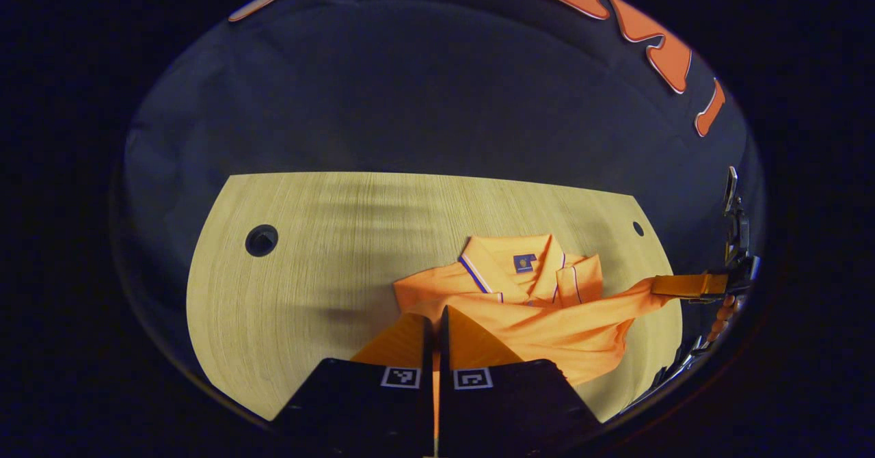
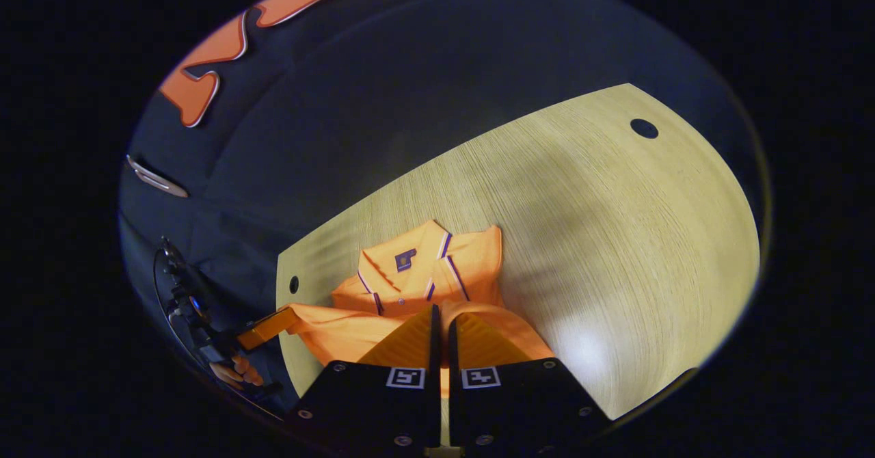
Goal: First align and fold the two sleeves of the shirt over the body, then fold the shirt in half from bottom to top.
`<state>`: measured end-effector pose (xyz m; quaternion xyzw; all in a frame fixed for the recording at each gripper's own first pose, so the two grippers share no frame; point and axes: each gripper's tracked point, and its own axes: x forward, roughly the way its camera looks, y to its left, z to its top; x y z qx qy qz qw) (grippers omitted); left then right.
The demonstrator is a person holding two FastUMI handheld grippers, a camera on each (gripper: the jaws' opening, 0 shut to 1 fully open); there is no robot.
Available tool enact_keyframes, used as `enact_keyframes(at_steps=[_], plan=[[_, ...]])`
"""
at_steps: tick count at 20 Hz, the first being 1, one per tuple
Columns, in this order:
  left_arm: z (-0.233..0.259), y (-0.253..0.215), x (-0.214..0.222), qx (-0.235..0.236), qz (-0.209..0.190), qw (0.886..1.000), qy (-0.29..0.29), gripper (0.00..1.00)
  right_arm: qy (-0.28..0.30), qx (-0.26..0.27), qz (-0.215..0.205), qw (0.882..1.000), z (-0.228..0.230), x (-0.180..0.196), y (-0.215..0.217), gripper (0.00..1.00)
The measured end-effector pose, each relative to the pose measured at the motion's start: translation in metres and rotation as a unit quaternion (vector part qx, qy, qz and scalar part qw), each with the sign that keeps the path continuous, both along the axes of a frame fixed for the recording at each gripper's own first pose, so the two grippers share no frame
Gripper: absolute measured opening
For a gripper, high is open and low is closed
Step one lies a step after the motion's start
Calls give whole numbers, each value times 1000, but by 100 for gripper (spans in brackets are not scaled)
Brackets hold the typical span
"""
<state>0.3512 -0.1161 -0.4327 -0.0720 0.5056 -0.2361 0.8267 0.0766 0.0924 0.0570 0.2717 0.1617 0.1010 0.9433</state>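
An orange polo shirt (image 1: 547, 321) lies on the wooden table (image 1: 307, 287), its collar (image 1: 509, 263) on the far side. My left gripper (image 1: 435, 316) is shut on a lifted edge of the cloth near the shirt's left side. To the right, my right gripper (image 1: 656, 286) pinches another part of that edge and pulls it taut. In the right gripper view the shirt (image 2: 410, 287) lies just ahead of my right gripper (image 2: 441, 316), which is shut with cloth between its fingers. My left gripper (image 2: 290, 318) holds the cloth's far-left end, off the table's edge.
Two round cable holes (image 1: 261, 240) (image 1: 638, 228) sit in the table near its far corners; one hole (image 2: 644, 128) is far right in the right gripper view. A hand (image 2: 236, 372) holds the far gripper. Bare wood (image 2: 615, 253) spreads to the shirt's right.
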Motion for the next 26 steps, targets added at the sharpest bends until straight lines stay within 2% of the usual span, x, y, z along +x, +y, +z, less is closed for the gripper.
enact_keyframes(at_steps=[2,4,6,7,8,9,10,11,12,15,18,19,20,21,22,25,26], plan=[[-4,0,13,11,4,1000,-15,3,1,13,8,1000,9,11,6,5],[-9,1,12,27,3,1000,-5,4,-1,42,27,999,19,12,12,5],[-5,-1,9,10,5,1000,-1,11,-8,55,15,998,25,12,-1,5],[-3,-8,10,-3,5,1000,-1,21,-15,52,2,999,27,13,-11,12],[2,-8,9,-9,7,1000,-2,43,-23,44,-9,999,27,11,-19,23],[2,-10,7,-16,6,1000,-4,61,-33,35,-18,999,28,6,-27,41],[9,-11,3,-20,7,1000,-6,80,-45,29,-25,998,31,1,-32,37],[15,-11,3,-23,10,1000,-14,84,-57,26,-31,998,33,-7,-35,75],[24,-12,2,-23,13,999,-26,94,-72,21,-36,997,34,-18,-36,68],[49,-8,-14,-22,13,997,-68,96,-112,-15,-60,992,29,-50,-44,88],[79,-11,-40,-19,7,993,-113,97,-160,-58,-85,982,25,-88,-50,95],[89,-13,-46,-18,7,991,-130,97,-175,-73,-90,978,24,-101,-51,97],[101,-13,-54,-15,12,989,-145,98,-189,-87,-94,974,22,-117,-50,87],[114,-12,-61,-14,17,986,-167,98,-200,-102,-93,970,20,-131,-48,98],[127,-9,-62,-5,19,981,-195,98,-211,-118,-95,966,16,-145,-50,98],[146,4,-56,51,22,971,-232,97,-228,-142,-89,959,5,-179,-52,99],[158,4,-61,52,26,969,-240,99,-239,-143,-92,956,6,-193,-53,99]])
